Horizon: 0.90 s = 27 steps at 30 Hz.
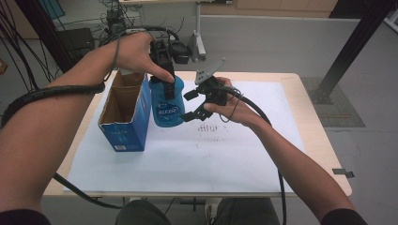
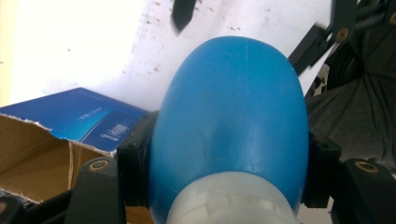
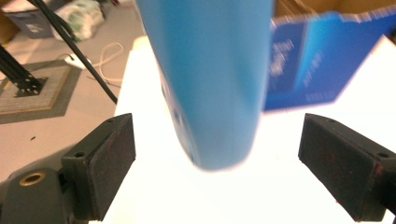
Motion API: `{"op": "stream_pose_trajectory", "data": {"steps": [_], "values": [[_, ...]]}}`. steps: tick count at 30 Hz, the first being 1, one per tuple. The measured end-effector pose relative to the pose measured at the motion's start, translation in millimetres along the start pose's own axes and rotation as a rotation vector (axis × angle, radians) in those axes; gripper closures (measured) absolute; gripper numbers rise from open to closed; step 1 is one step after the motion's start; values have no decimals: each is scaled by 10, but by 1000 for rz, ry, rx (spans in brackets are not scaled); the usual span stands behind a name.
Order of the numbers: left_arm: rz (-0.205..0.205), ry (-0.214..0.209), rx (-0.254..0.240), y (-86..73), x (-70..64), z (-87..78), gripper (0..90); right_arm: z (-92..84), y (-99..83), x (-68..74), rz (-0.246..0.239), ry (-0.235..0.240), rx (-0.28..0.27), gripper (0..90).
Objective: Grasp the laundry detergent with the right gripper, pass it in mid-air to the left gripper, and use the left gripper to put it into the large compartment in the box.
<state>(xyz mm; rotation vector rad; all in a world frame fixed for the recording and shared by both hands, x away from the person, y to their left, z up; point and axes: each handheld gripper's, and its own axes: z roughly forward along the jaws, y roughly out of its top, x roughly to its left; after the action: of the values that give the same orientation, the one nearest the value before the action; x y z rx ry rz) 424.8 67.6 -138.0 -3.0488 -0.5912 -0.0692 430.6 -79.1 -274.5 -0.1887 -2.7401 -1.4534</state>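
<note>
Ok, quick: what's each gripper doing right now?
Left gripper: shut on the blue bottle, near its neck.
Right gripper: open, pads clear of the bottle between them.

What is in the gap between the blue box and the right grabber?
The blue bottle hangs there, clamped by the left gripper, beside the blue box. The high view shows it, with the right gripper open beside it.

The bottle (image 1: 167, 104) hangs above the table (image 1: 309, 126) near its far edge, left of the middle, held from above by the left gripper (image 1: 165, 65). The open box (image 1: 126, 110) stands just left of it, probably touching, toward the table's far left corner. The right gripper (image 1: 193, 107) sits just right of the bottle, its jaws apart on either side of the bottle.
</note>
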Motion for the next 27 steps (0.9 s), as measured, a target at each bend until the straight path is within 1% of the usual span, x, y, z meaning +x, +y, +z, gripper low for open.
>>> {"op": "stream_pose_trajectory", "data": {"steps": [1,2,3,4,5,6,8,9,11,12,13,15,18,22,24,27], "values": [[-11,3,-1,0,12,-17,364,-39,-21,-9,12,-15,9,88],[-18,7,-3,-2,19,-30,363,-78,-43,-17,34,-27,18,81],[-33,12,-1,-5,35,-55,363,-108,-59,-26,43,-37,25,80],[-43,15,-7,-9,43,-69,364,-162,-87,-39,49,-61,44,78],[-59,20,-15,-15,52,-92,364,-192,-105,-51,58,-74,53,73],[-71,22,-21,-19,60,-112,364,-240,-134,-69,82,-92,73,68],[-89,21,-23,-25,85,-145,364,-318,-175,-95,108,-122,96,68],[-104,19,-27,-32,99,-166,364,-346,-189,-104,118,-134,101,68],[-125,15,-24,-39,123,-202,364,-440,-221,-126,137,-177,122,68],[-136,16,-26,-47,141,-231,364,-469,-230,-132,143,-190,134,68],[-153,14,-24,-54,154,-257,364,-516,-244,-139,160,-201,150,68],[-178,15,-18,-74,187,-307,364,-582,-264,-155,186,-223,167,68],[-216,22,-12,-118,227,-374,364,-707,-307,-184,220,-270,203,68],[-289,26,-7,-233,320,-474,364,-851,-338,-187,246,-306,245,66],[-325,36,-11,-285,350,-518,364,-915,-352,-190,264,-319,251,66],[-402,51,-11,-394,406,-610,364,-1000,-377,-198,290,-344,269,65]]}}
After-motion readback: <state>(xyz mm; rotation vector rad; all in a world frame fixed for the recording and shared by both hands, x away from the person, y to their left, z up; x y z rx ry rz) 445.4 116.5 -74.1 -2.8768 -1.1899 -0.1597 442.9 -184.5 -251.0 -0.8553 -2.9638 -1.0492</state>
